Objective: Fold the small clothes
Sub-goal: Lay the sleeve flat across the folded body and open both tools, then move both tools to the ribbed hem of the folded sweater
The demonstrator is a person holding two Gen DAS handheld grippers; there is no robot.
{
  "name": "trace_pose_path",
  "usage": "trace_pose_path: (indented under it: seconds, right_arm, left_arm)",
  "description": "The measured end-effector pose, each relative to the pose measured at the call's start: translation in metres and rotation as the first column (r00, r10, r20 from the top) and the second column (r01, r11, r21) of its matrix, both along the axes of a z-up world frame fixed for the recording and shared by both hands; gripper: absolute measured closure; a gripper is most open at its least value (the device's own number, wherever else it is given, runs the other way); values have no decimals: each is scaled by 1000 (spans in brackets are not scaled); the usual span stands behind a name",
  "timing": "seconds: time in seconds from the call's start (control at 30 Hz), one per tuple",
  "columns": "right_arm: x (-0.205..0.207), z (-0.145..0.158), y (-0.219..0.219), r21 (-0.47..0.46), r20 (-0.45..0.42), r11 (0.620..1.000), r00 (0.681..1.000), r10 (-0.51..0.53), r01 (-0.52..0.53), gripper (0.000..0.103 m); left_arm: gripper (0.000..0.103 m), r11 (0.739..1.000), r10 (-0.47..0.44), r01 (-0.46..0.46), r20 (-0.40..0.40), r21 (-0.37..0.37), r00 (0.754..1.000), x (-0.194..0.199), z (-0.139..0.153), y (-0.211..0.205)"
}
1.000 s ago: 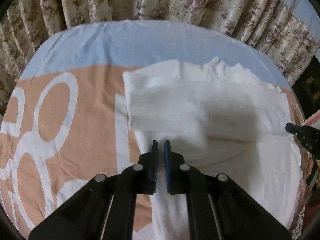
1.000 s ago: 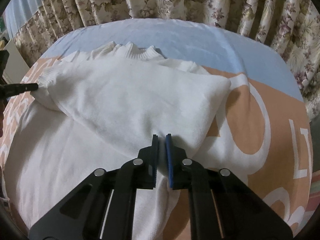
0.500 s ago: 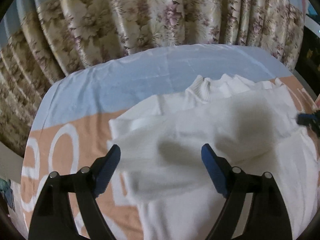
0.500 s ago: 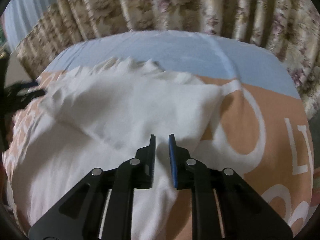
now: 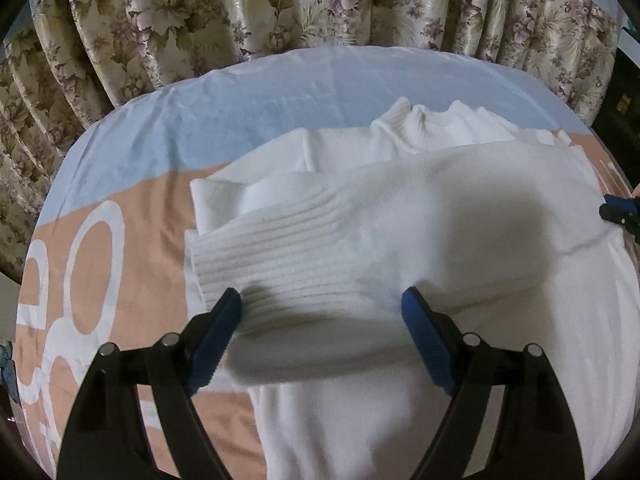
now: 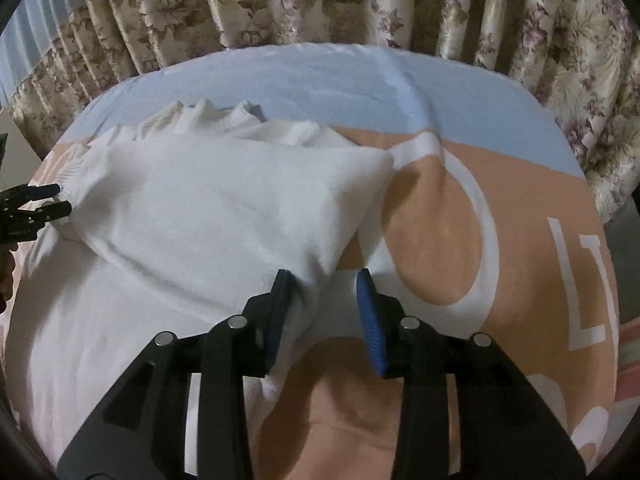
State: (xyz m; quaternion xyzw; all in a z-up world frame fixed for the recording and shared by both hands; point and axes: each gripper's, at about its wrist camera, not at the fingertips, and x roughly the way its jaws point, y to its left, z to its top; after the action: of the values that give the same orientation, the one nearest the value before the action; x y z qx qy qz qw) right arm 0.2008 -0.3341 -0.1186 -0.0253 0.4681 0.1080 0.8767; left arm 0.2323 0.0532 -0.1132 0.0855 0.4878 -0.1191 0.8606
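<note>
White ribbed knit fills both views: a small white knitted sweater (image 5: pixel 420 220) lies spread on a bed whose sheet (image 5: pixel 132 216) is peach with big white lettering and a pale blue band at the far side, flowered beige curtains (image 5: pixel 280 4) hanging just behind it. One sleeve is folded across the chest, its ribbed cuff (image 5: pixel 248 256) lying at the sweater's left edge, and the high ribbed collar (image 5: pixel 416 124) points toward the curtains. The left gripper (image 5: pixel 322 320) hangs just above that cuff with its blue-padded fingers (image 5: pixel 218 336) spread wide, one on each side of the sleeve and neither pressing it; nothing is pinched. Over on the other side, the right gripper (image 6: pixel 326 300) sits at the folded corner of the sleeve, its fingers (image 6: pixel 370 320) partly apart and just having been opening; the knit lies between them, the left pad right at the fabric's edge, but it isn't clamped. From the right wrist view the left gripper's tips show at the frame's left edge, right at the cuff. The sweater's lower body runs down under both tools toward the near side of the bed.
</note>
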Motion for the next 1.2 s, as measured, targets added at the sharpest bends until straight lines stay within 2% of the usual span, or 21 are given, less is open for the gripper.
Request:
trace_pose_path:
  seconds: [0.1, 0.13, 0.17, 0.2, 0.23, 0.33, 0.4, 0.63, 1.2]
  right_arm:
    - [-10, 19, 3, 56, 62, 998, 998, 7, -10, 68]
    - [-15, 26, 4, 76, 82, 997, 997, 5, -12, 63]
    - [-19, 32, 6, 94, 98, 995, 995, 4, -14, 58]
    - [-23, 36, 8, 111, 109, 994, 994, 5, -17, 42]
    - [-25, 39, 11, 118, 116, 993, 993, 4, -18, 25]
    - [-34, 44, 22, 113, 136, 994, 991, -3, -13, 13]
    - [-40, 43, 27, 108, 134, 994, 991, -28, 13, 4]
    - [-66, 42, 44, 52, 134, 997, 989, -56, 50, 3]
    - [-131, 70, 60, 49, 165, 990, 976, -141, 135, 3]
  left_arm:
    - [20, 1000, 26, -25, 34, -18, 999, -9, 15, 8]
    - [19, 999, 40, -38, 44, -39, 998, -13, 23, 13]
    - [17, 997, 53, -50, 50, -54, 997, -16, 28, 16]
    - [10, 996, 70, -66, 56, -67, 996, -20, 33, 20]
    - [8, 993, 89, -84, 59, -80, 994, -23, 37, 23]
    - [7, 987, 119, -112, 55, -114, 991, -39, 45, 30]
    - [5, 986, 130, -124, 52, -109, 990, -46, 45, 31]
    - [5, 986, 146, -143, 26, -88, 989, -85, 35, 33]
    - [4, 971, 223, -216, 52, -103, 974, -157, 50, 53]
